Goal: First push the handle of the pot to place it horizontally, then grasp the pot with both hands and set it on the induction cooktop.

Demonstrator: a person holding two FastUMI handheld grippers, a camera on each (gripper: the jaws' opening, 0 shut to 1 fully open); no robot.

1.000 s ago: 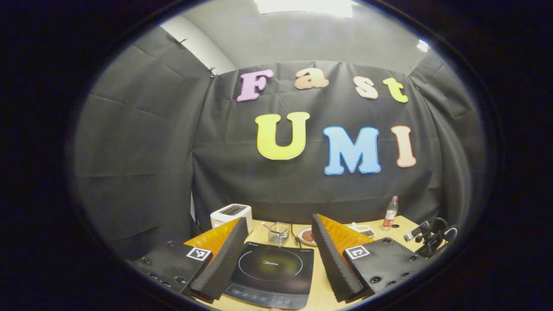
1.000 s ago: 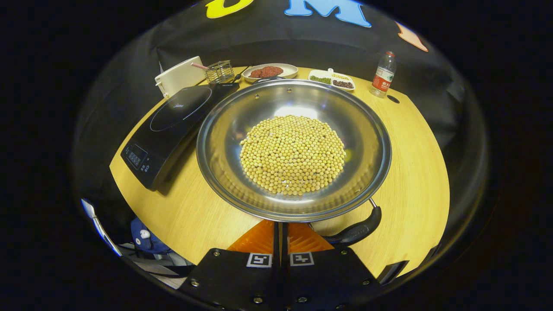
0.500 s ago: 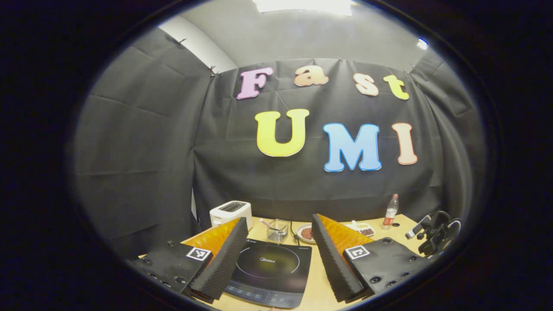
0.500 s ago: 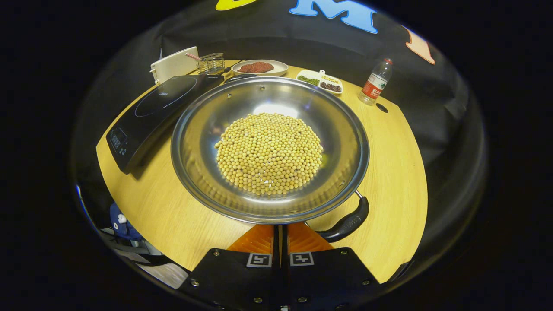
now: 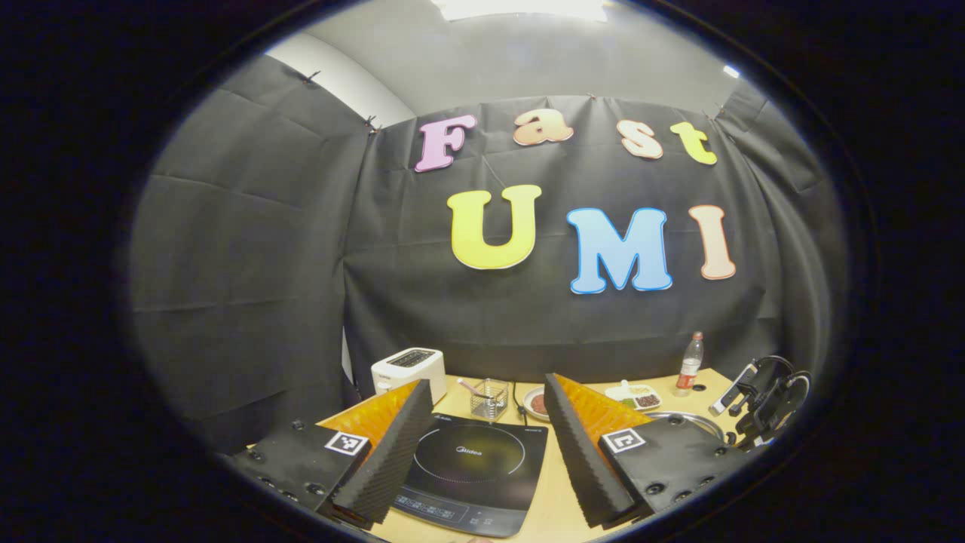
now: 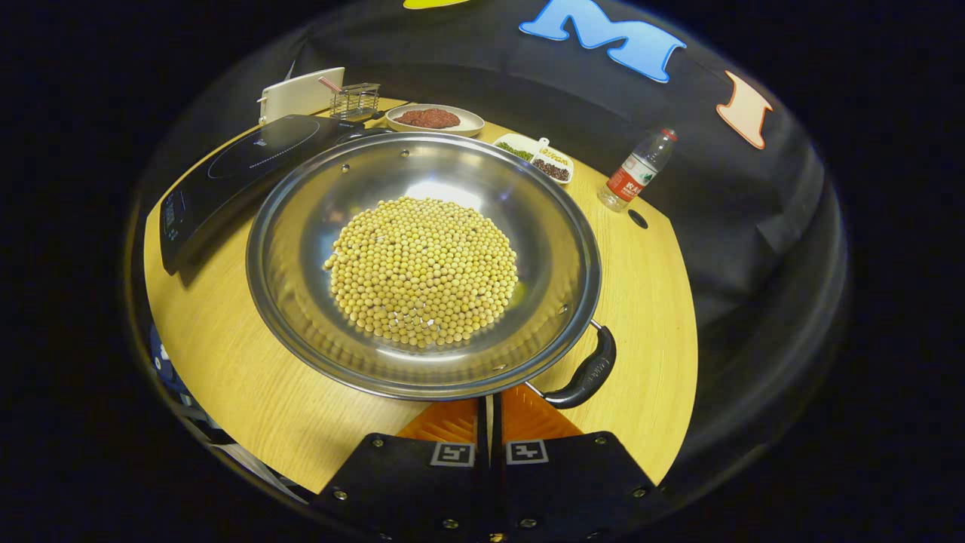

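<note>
Now, pot: the steel pot (image 6: 422, 264) sits on the wooden table (image 6: 663, 302), its rim close in front of the right gripper; a sliver of its rim also shows in the left gripper view (image 5: 682, 416).
Contents: a heap of yellow beans (image 6: 422, 271) covers the pot's bottom.
Handle: the dark handle (image 6: 584, 373) sticks out from the pot's near rim, to the right of the right gripper's fingers and lying close along the rim.
Right gripper: the right gripper (image 6: 490, 411) has its fingers pressed together with only a thin slit between them, holding nothing; the tips sit right at the pot's near rim, and contact with it cannot be told.
Left gripper: the left gripper (image 5: 482, 452) is spread wide and empty, held above the table with the cooktop seen between its fingers.
Cooktop: the black induction cooktop (image 6: 234, 173) lies flat on the table just left of the pot, its surface bare.
Back of table: a white toaster (image 5: 407, 368), a small wire basket (image 5: 488, 398), a plate of red-brown food (image 6: 430, 118), a divided dish (image 6: 535, 154) and a bottle (image 6: 637, 170) standing upright.
</note>
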